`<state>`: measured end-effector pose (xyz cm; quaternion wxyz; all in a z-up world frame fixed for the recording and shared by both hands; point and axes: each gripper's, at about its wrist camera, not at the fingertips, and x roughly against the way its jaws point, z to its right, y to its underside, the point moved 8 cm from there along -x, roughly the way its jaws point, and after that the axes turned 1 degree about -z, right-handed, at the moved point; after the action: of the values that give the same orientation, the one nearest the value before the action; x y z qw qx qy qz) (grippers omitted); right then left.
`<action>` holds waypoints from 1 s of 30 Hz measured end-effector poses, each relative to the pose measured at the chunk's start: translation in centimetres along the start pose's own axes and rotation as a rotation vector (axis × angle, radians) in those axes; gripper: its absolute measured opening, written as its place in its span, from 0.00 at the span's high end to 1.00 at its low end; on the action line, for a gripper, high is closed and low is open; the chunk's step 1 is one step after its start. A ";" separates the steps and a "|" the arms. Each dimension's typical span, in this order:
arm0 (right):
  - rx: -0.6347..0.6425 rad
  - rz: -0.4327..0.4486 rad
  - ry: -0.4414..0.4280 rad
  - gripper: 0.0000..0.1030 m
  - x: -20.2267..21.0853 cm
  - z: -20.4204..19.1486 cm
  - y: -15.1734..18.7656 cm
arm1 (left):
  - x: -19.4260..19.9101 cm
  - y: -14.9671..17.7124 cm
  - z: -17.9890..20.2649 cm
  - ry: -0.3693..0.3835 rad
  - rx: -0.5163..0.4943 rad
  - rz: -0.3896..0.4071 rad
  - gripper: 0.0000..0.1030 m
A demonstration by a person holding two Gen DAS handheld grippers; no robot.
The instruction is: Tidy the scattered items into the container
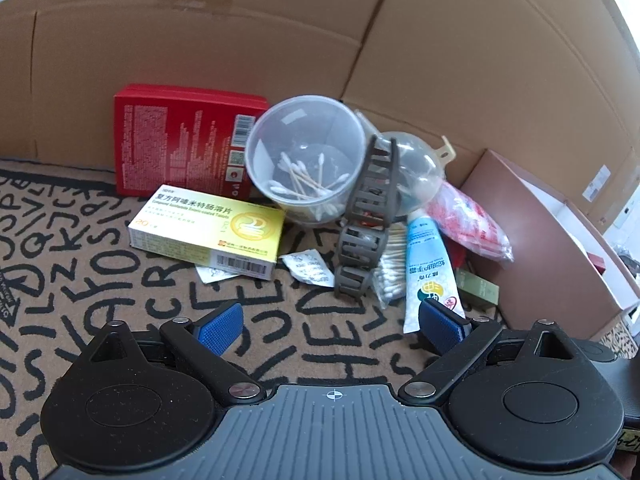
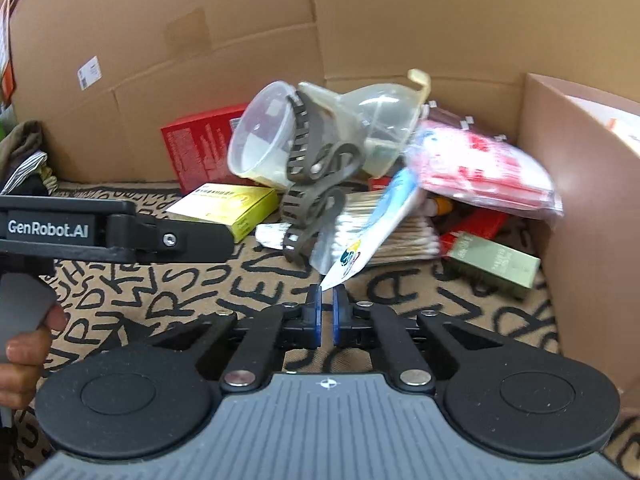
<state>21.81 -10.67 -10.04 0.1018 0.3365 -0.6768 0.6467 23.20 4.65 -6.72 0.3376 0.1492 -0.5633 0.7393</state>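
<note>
A white and blue tube [image 2: 384, 216] lies slanted over a pack of cotton swabs [image 2: 400, 232]. My right gripper [image 2: 327, 286] is shut, its blue pads pinching the tip of the tube's crimped end. My left gripper [image 1: 332, 322] hovers open over the patterned mat [image 1: 120, 300], nothing between its pads; the tube [image 1: 428, 264] ends by its right pad. The pile holds a grey hair claw [image 1: 364, 216], a clear cup of swabs [image 1: 308, 160], a yellow medicine box [image 1: 208, 236], a red box [image 1: 176, 140] and a red-and-white bag [image 1: 468, 220]. The brown open box [image 1: 540, 240] stands at the right.
Large cardboard boxes [image 1: 240, 40] wall in the back. A green carton [image 2: 492, 264] and a white sachet [image 1: 308, 268] lie on the mat. In the right wrist view the left gripper's arm [image 2: 120, 232] crosses the left side, with a hand [image 2: 24, 344] below it and clothing [image 2: 24, 152] behind.
</note>
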 end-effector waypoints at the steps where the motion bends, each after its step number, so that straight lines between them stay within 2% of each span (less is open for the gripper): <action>1: -0.008 0.001 0.007 0.94 0.2 0.3 0.1 | 0.1 0.0 0.3 0.002 -0.009 0.000 0.03; 5: -0.046 -0.003 0.005 0.93 0.6 1.3 0.1 | 0.6 -0.1 1.8 0.012 -0.044 0.006 0.03; 11: -0.126 -0.007 -0.038 0.83 0.0 1.8 -0.3 | 0.3 0.3 2.2 0.002 -0.065 -0.004 0.03; 12: -0.137 -0.005 -0.040 0.79 -0.1 1.9 -0.4 | 0.3 0.3 2.2 0.000 -0.064 -0.007 0.03; 15: -0.148 0.019 -0.025 0.55 0.4 2.0 -0.5 | 0.1 0.3 1.8 0.001 -0.050 -0.010 0.03; 16: -0.146 0.026 -0.021 0.51 0.6 2.0 -0.6 | 0.1 0.3 1.7 0.002 -0.046 -0.011 0.03; 23: -0.095 0.051 0.012 0.53 0.2 2.2 -1.6 | -0.4 0.2 2.0 0.017 -0.047 -0.018 0.03; 25: -0.070 0.030 0.007 0.84 -0.6 2.3 -1.5 | -0.3 0.2 2.2 0.017 -0.053 -0.021 0.03; 30: 0.035 0.038 -0.006 0.89 1.0 1.2 -0.6 | 0.0 0.3 2.4 0.030 -0.038 -0.033 0.03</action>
<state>21.79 -12.03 -9.17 0.0817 0.3270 -0.6720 0.6593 22.56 2.32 -6.18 0.3609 0.1410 -0.5697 0.7248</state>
